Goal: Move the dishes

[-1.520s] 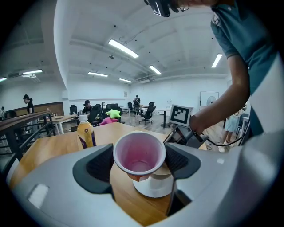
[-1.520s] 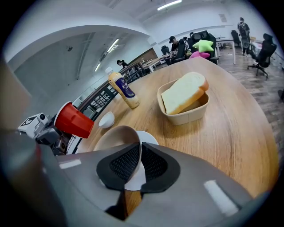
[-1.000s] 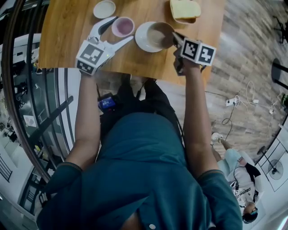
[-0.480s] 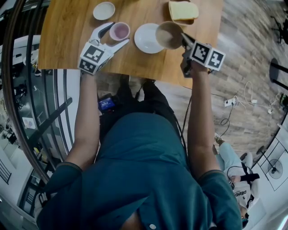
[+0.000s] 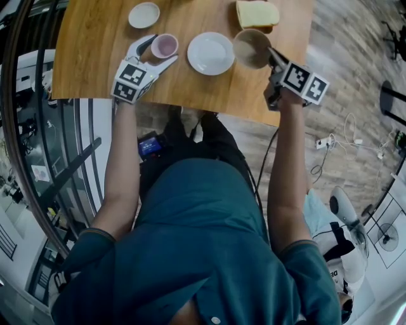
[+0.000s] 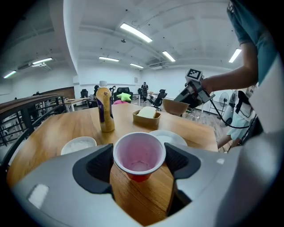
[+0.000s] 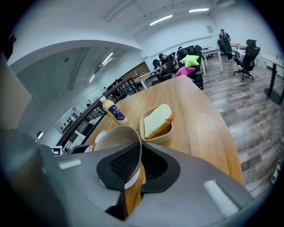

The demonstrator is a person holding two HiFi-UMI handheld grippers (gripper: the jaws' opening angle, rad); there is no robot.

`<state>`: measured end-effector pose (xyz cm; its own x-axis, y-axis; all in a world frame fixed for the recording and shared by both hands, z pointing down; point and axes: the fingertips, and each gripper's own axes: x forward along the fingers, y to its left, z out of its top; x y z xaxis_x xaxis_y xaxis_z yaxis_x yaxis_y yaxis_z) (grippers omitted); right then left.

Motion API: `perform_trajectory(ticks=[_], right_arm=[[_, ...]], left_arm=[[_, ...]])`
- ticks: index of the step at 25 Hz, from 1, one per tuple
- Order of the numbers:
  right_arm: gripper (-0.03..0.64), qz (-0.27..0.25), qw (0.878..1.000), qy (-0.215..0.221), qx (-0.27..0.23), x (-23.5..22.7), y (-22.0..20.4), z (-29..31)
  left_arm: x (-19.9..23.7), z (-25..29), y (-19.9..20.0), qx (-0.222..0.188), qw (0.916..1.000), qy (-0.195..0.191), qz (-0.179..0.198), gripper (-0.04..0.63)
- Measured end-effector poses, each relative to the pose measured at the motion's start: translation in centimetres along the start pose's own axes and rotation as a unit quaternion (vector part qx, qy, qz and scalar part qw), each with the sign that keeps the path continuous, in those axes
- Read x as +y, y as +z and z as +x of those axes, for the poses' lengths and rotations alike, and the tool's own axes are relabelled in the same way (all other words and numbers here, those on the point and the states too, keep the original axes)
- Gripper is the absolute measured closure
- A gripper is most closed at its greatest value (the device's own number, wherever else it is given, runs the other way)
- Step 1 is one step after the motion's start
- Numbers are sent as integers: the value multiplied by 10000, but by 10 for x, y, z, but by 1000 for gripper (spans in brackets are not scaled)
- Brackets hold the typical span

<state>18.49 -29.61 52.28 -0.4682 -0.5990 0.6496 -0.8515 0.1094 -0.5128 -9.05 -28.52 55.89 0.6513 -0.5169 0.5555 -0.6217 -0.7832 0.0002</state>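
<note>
Pads of the left tool press both sides of a red cup with a pink inside, standing on the wooden worktop just left of a round white plate. The right tool is clenched on the rim of a round tan bowl, one jaw inside and one outside, holding it just right of that plate. Beyond lie a small white dish, a tan tray with a bread slice and a yellow bottle.
</note>
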Motion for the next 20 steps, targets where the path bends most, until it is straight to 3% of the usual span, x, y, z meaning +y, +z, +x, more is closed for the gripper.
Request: perform_trajectory(ticks=[20], right_arm=[[589,534,9974,-488,-9,-65,-14,-2]], left_arm=[[6,7,-23,205,9997,119,-9,234]])
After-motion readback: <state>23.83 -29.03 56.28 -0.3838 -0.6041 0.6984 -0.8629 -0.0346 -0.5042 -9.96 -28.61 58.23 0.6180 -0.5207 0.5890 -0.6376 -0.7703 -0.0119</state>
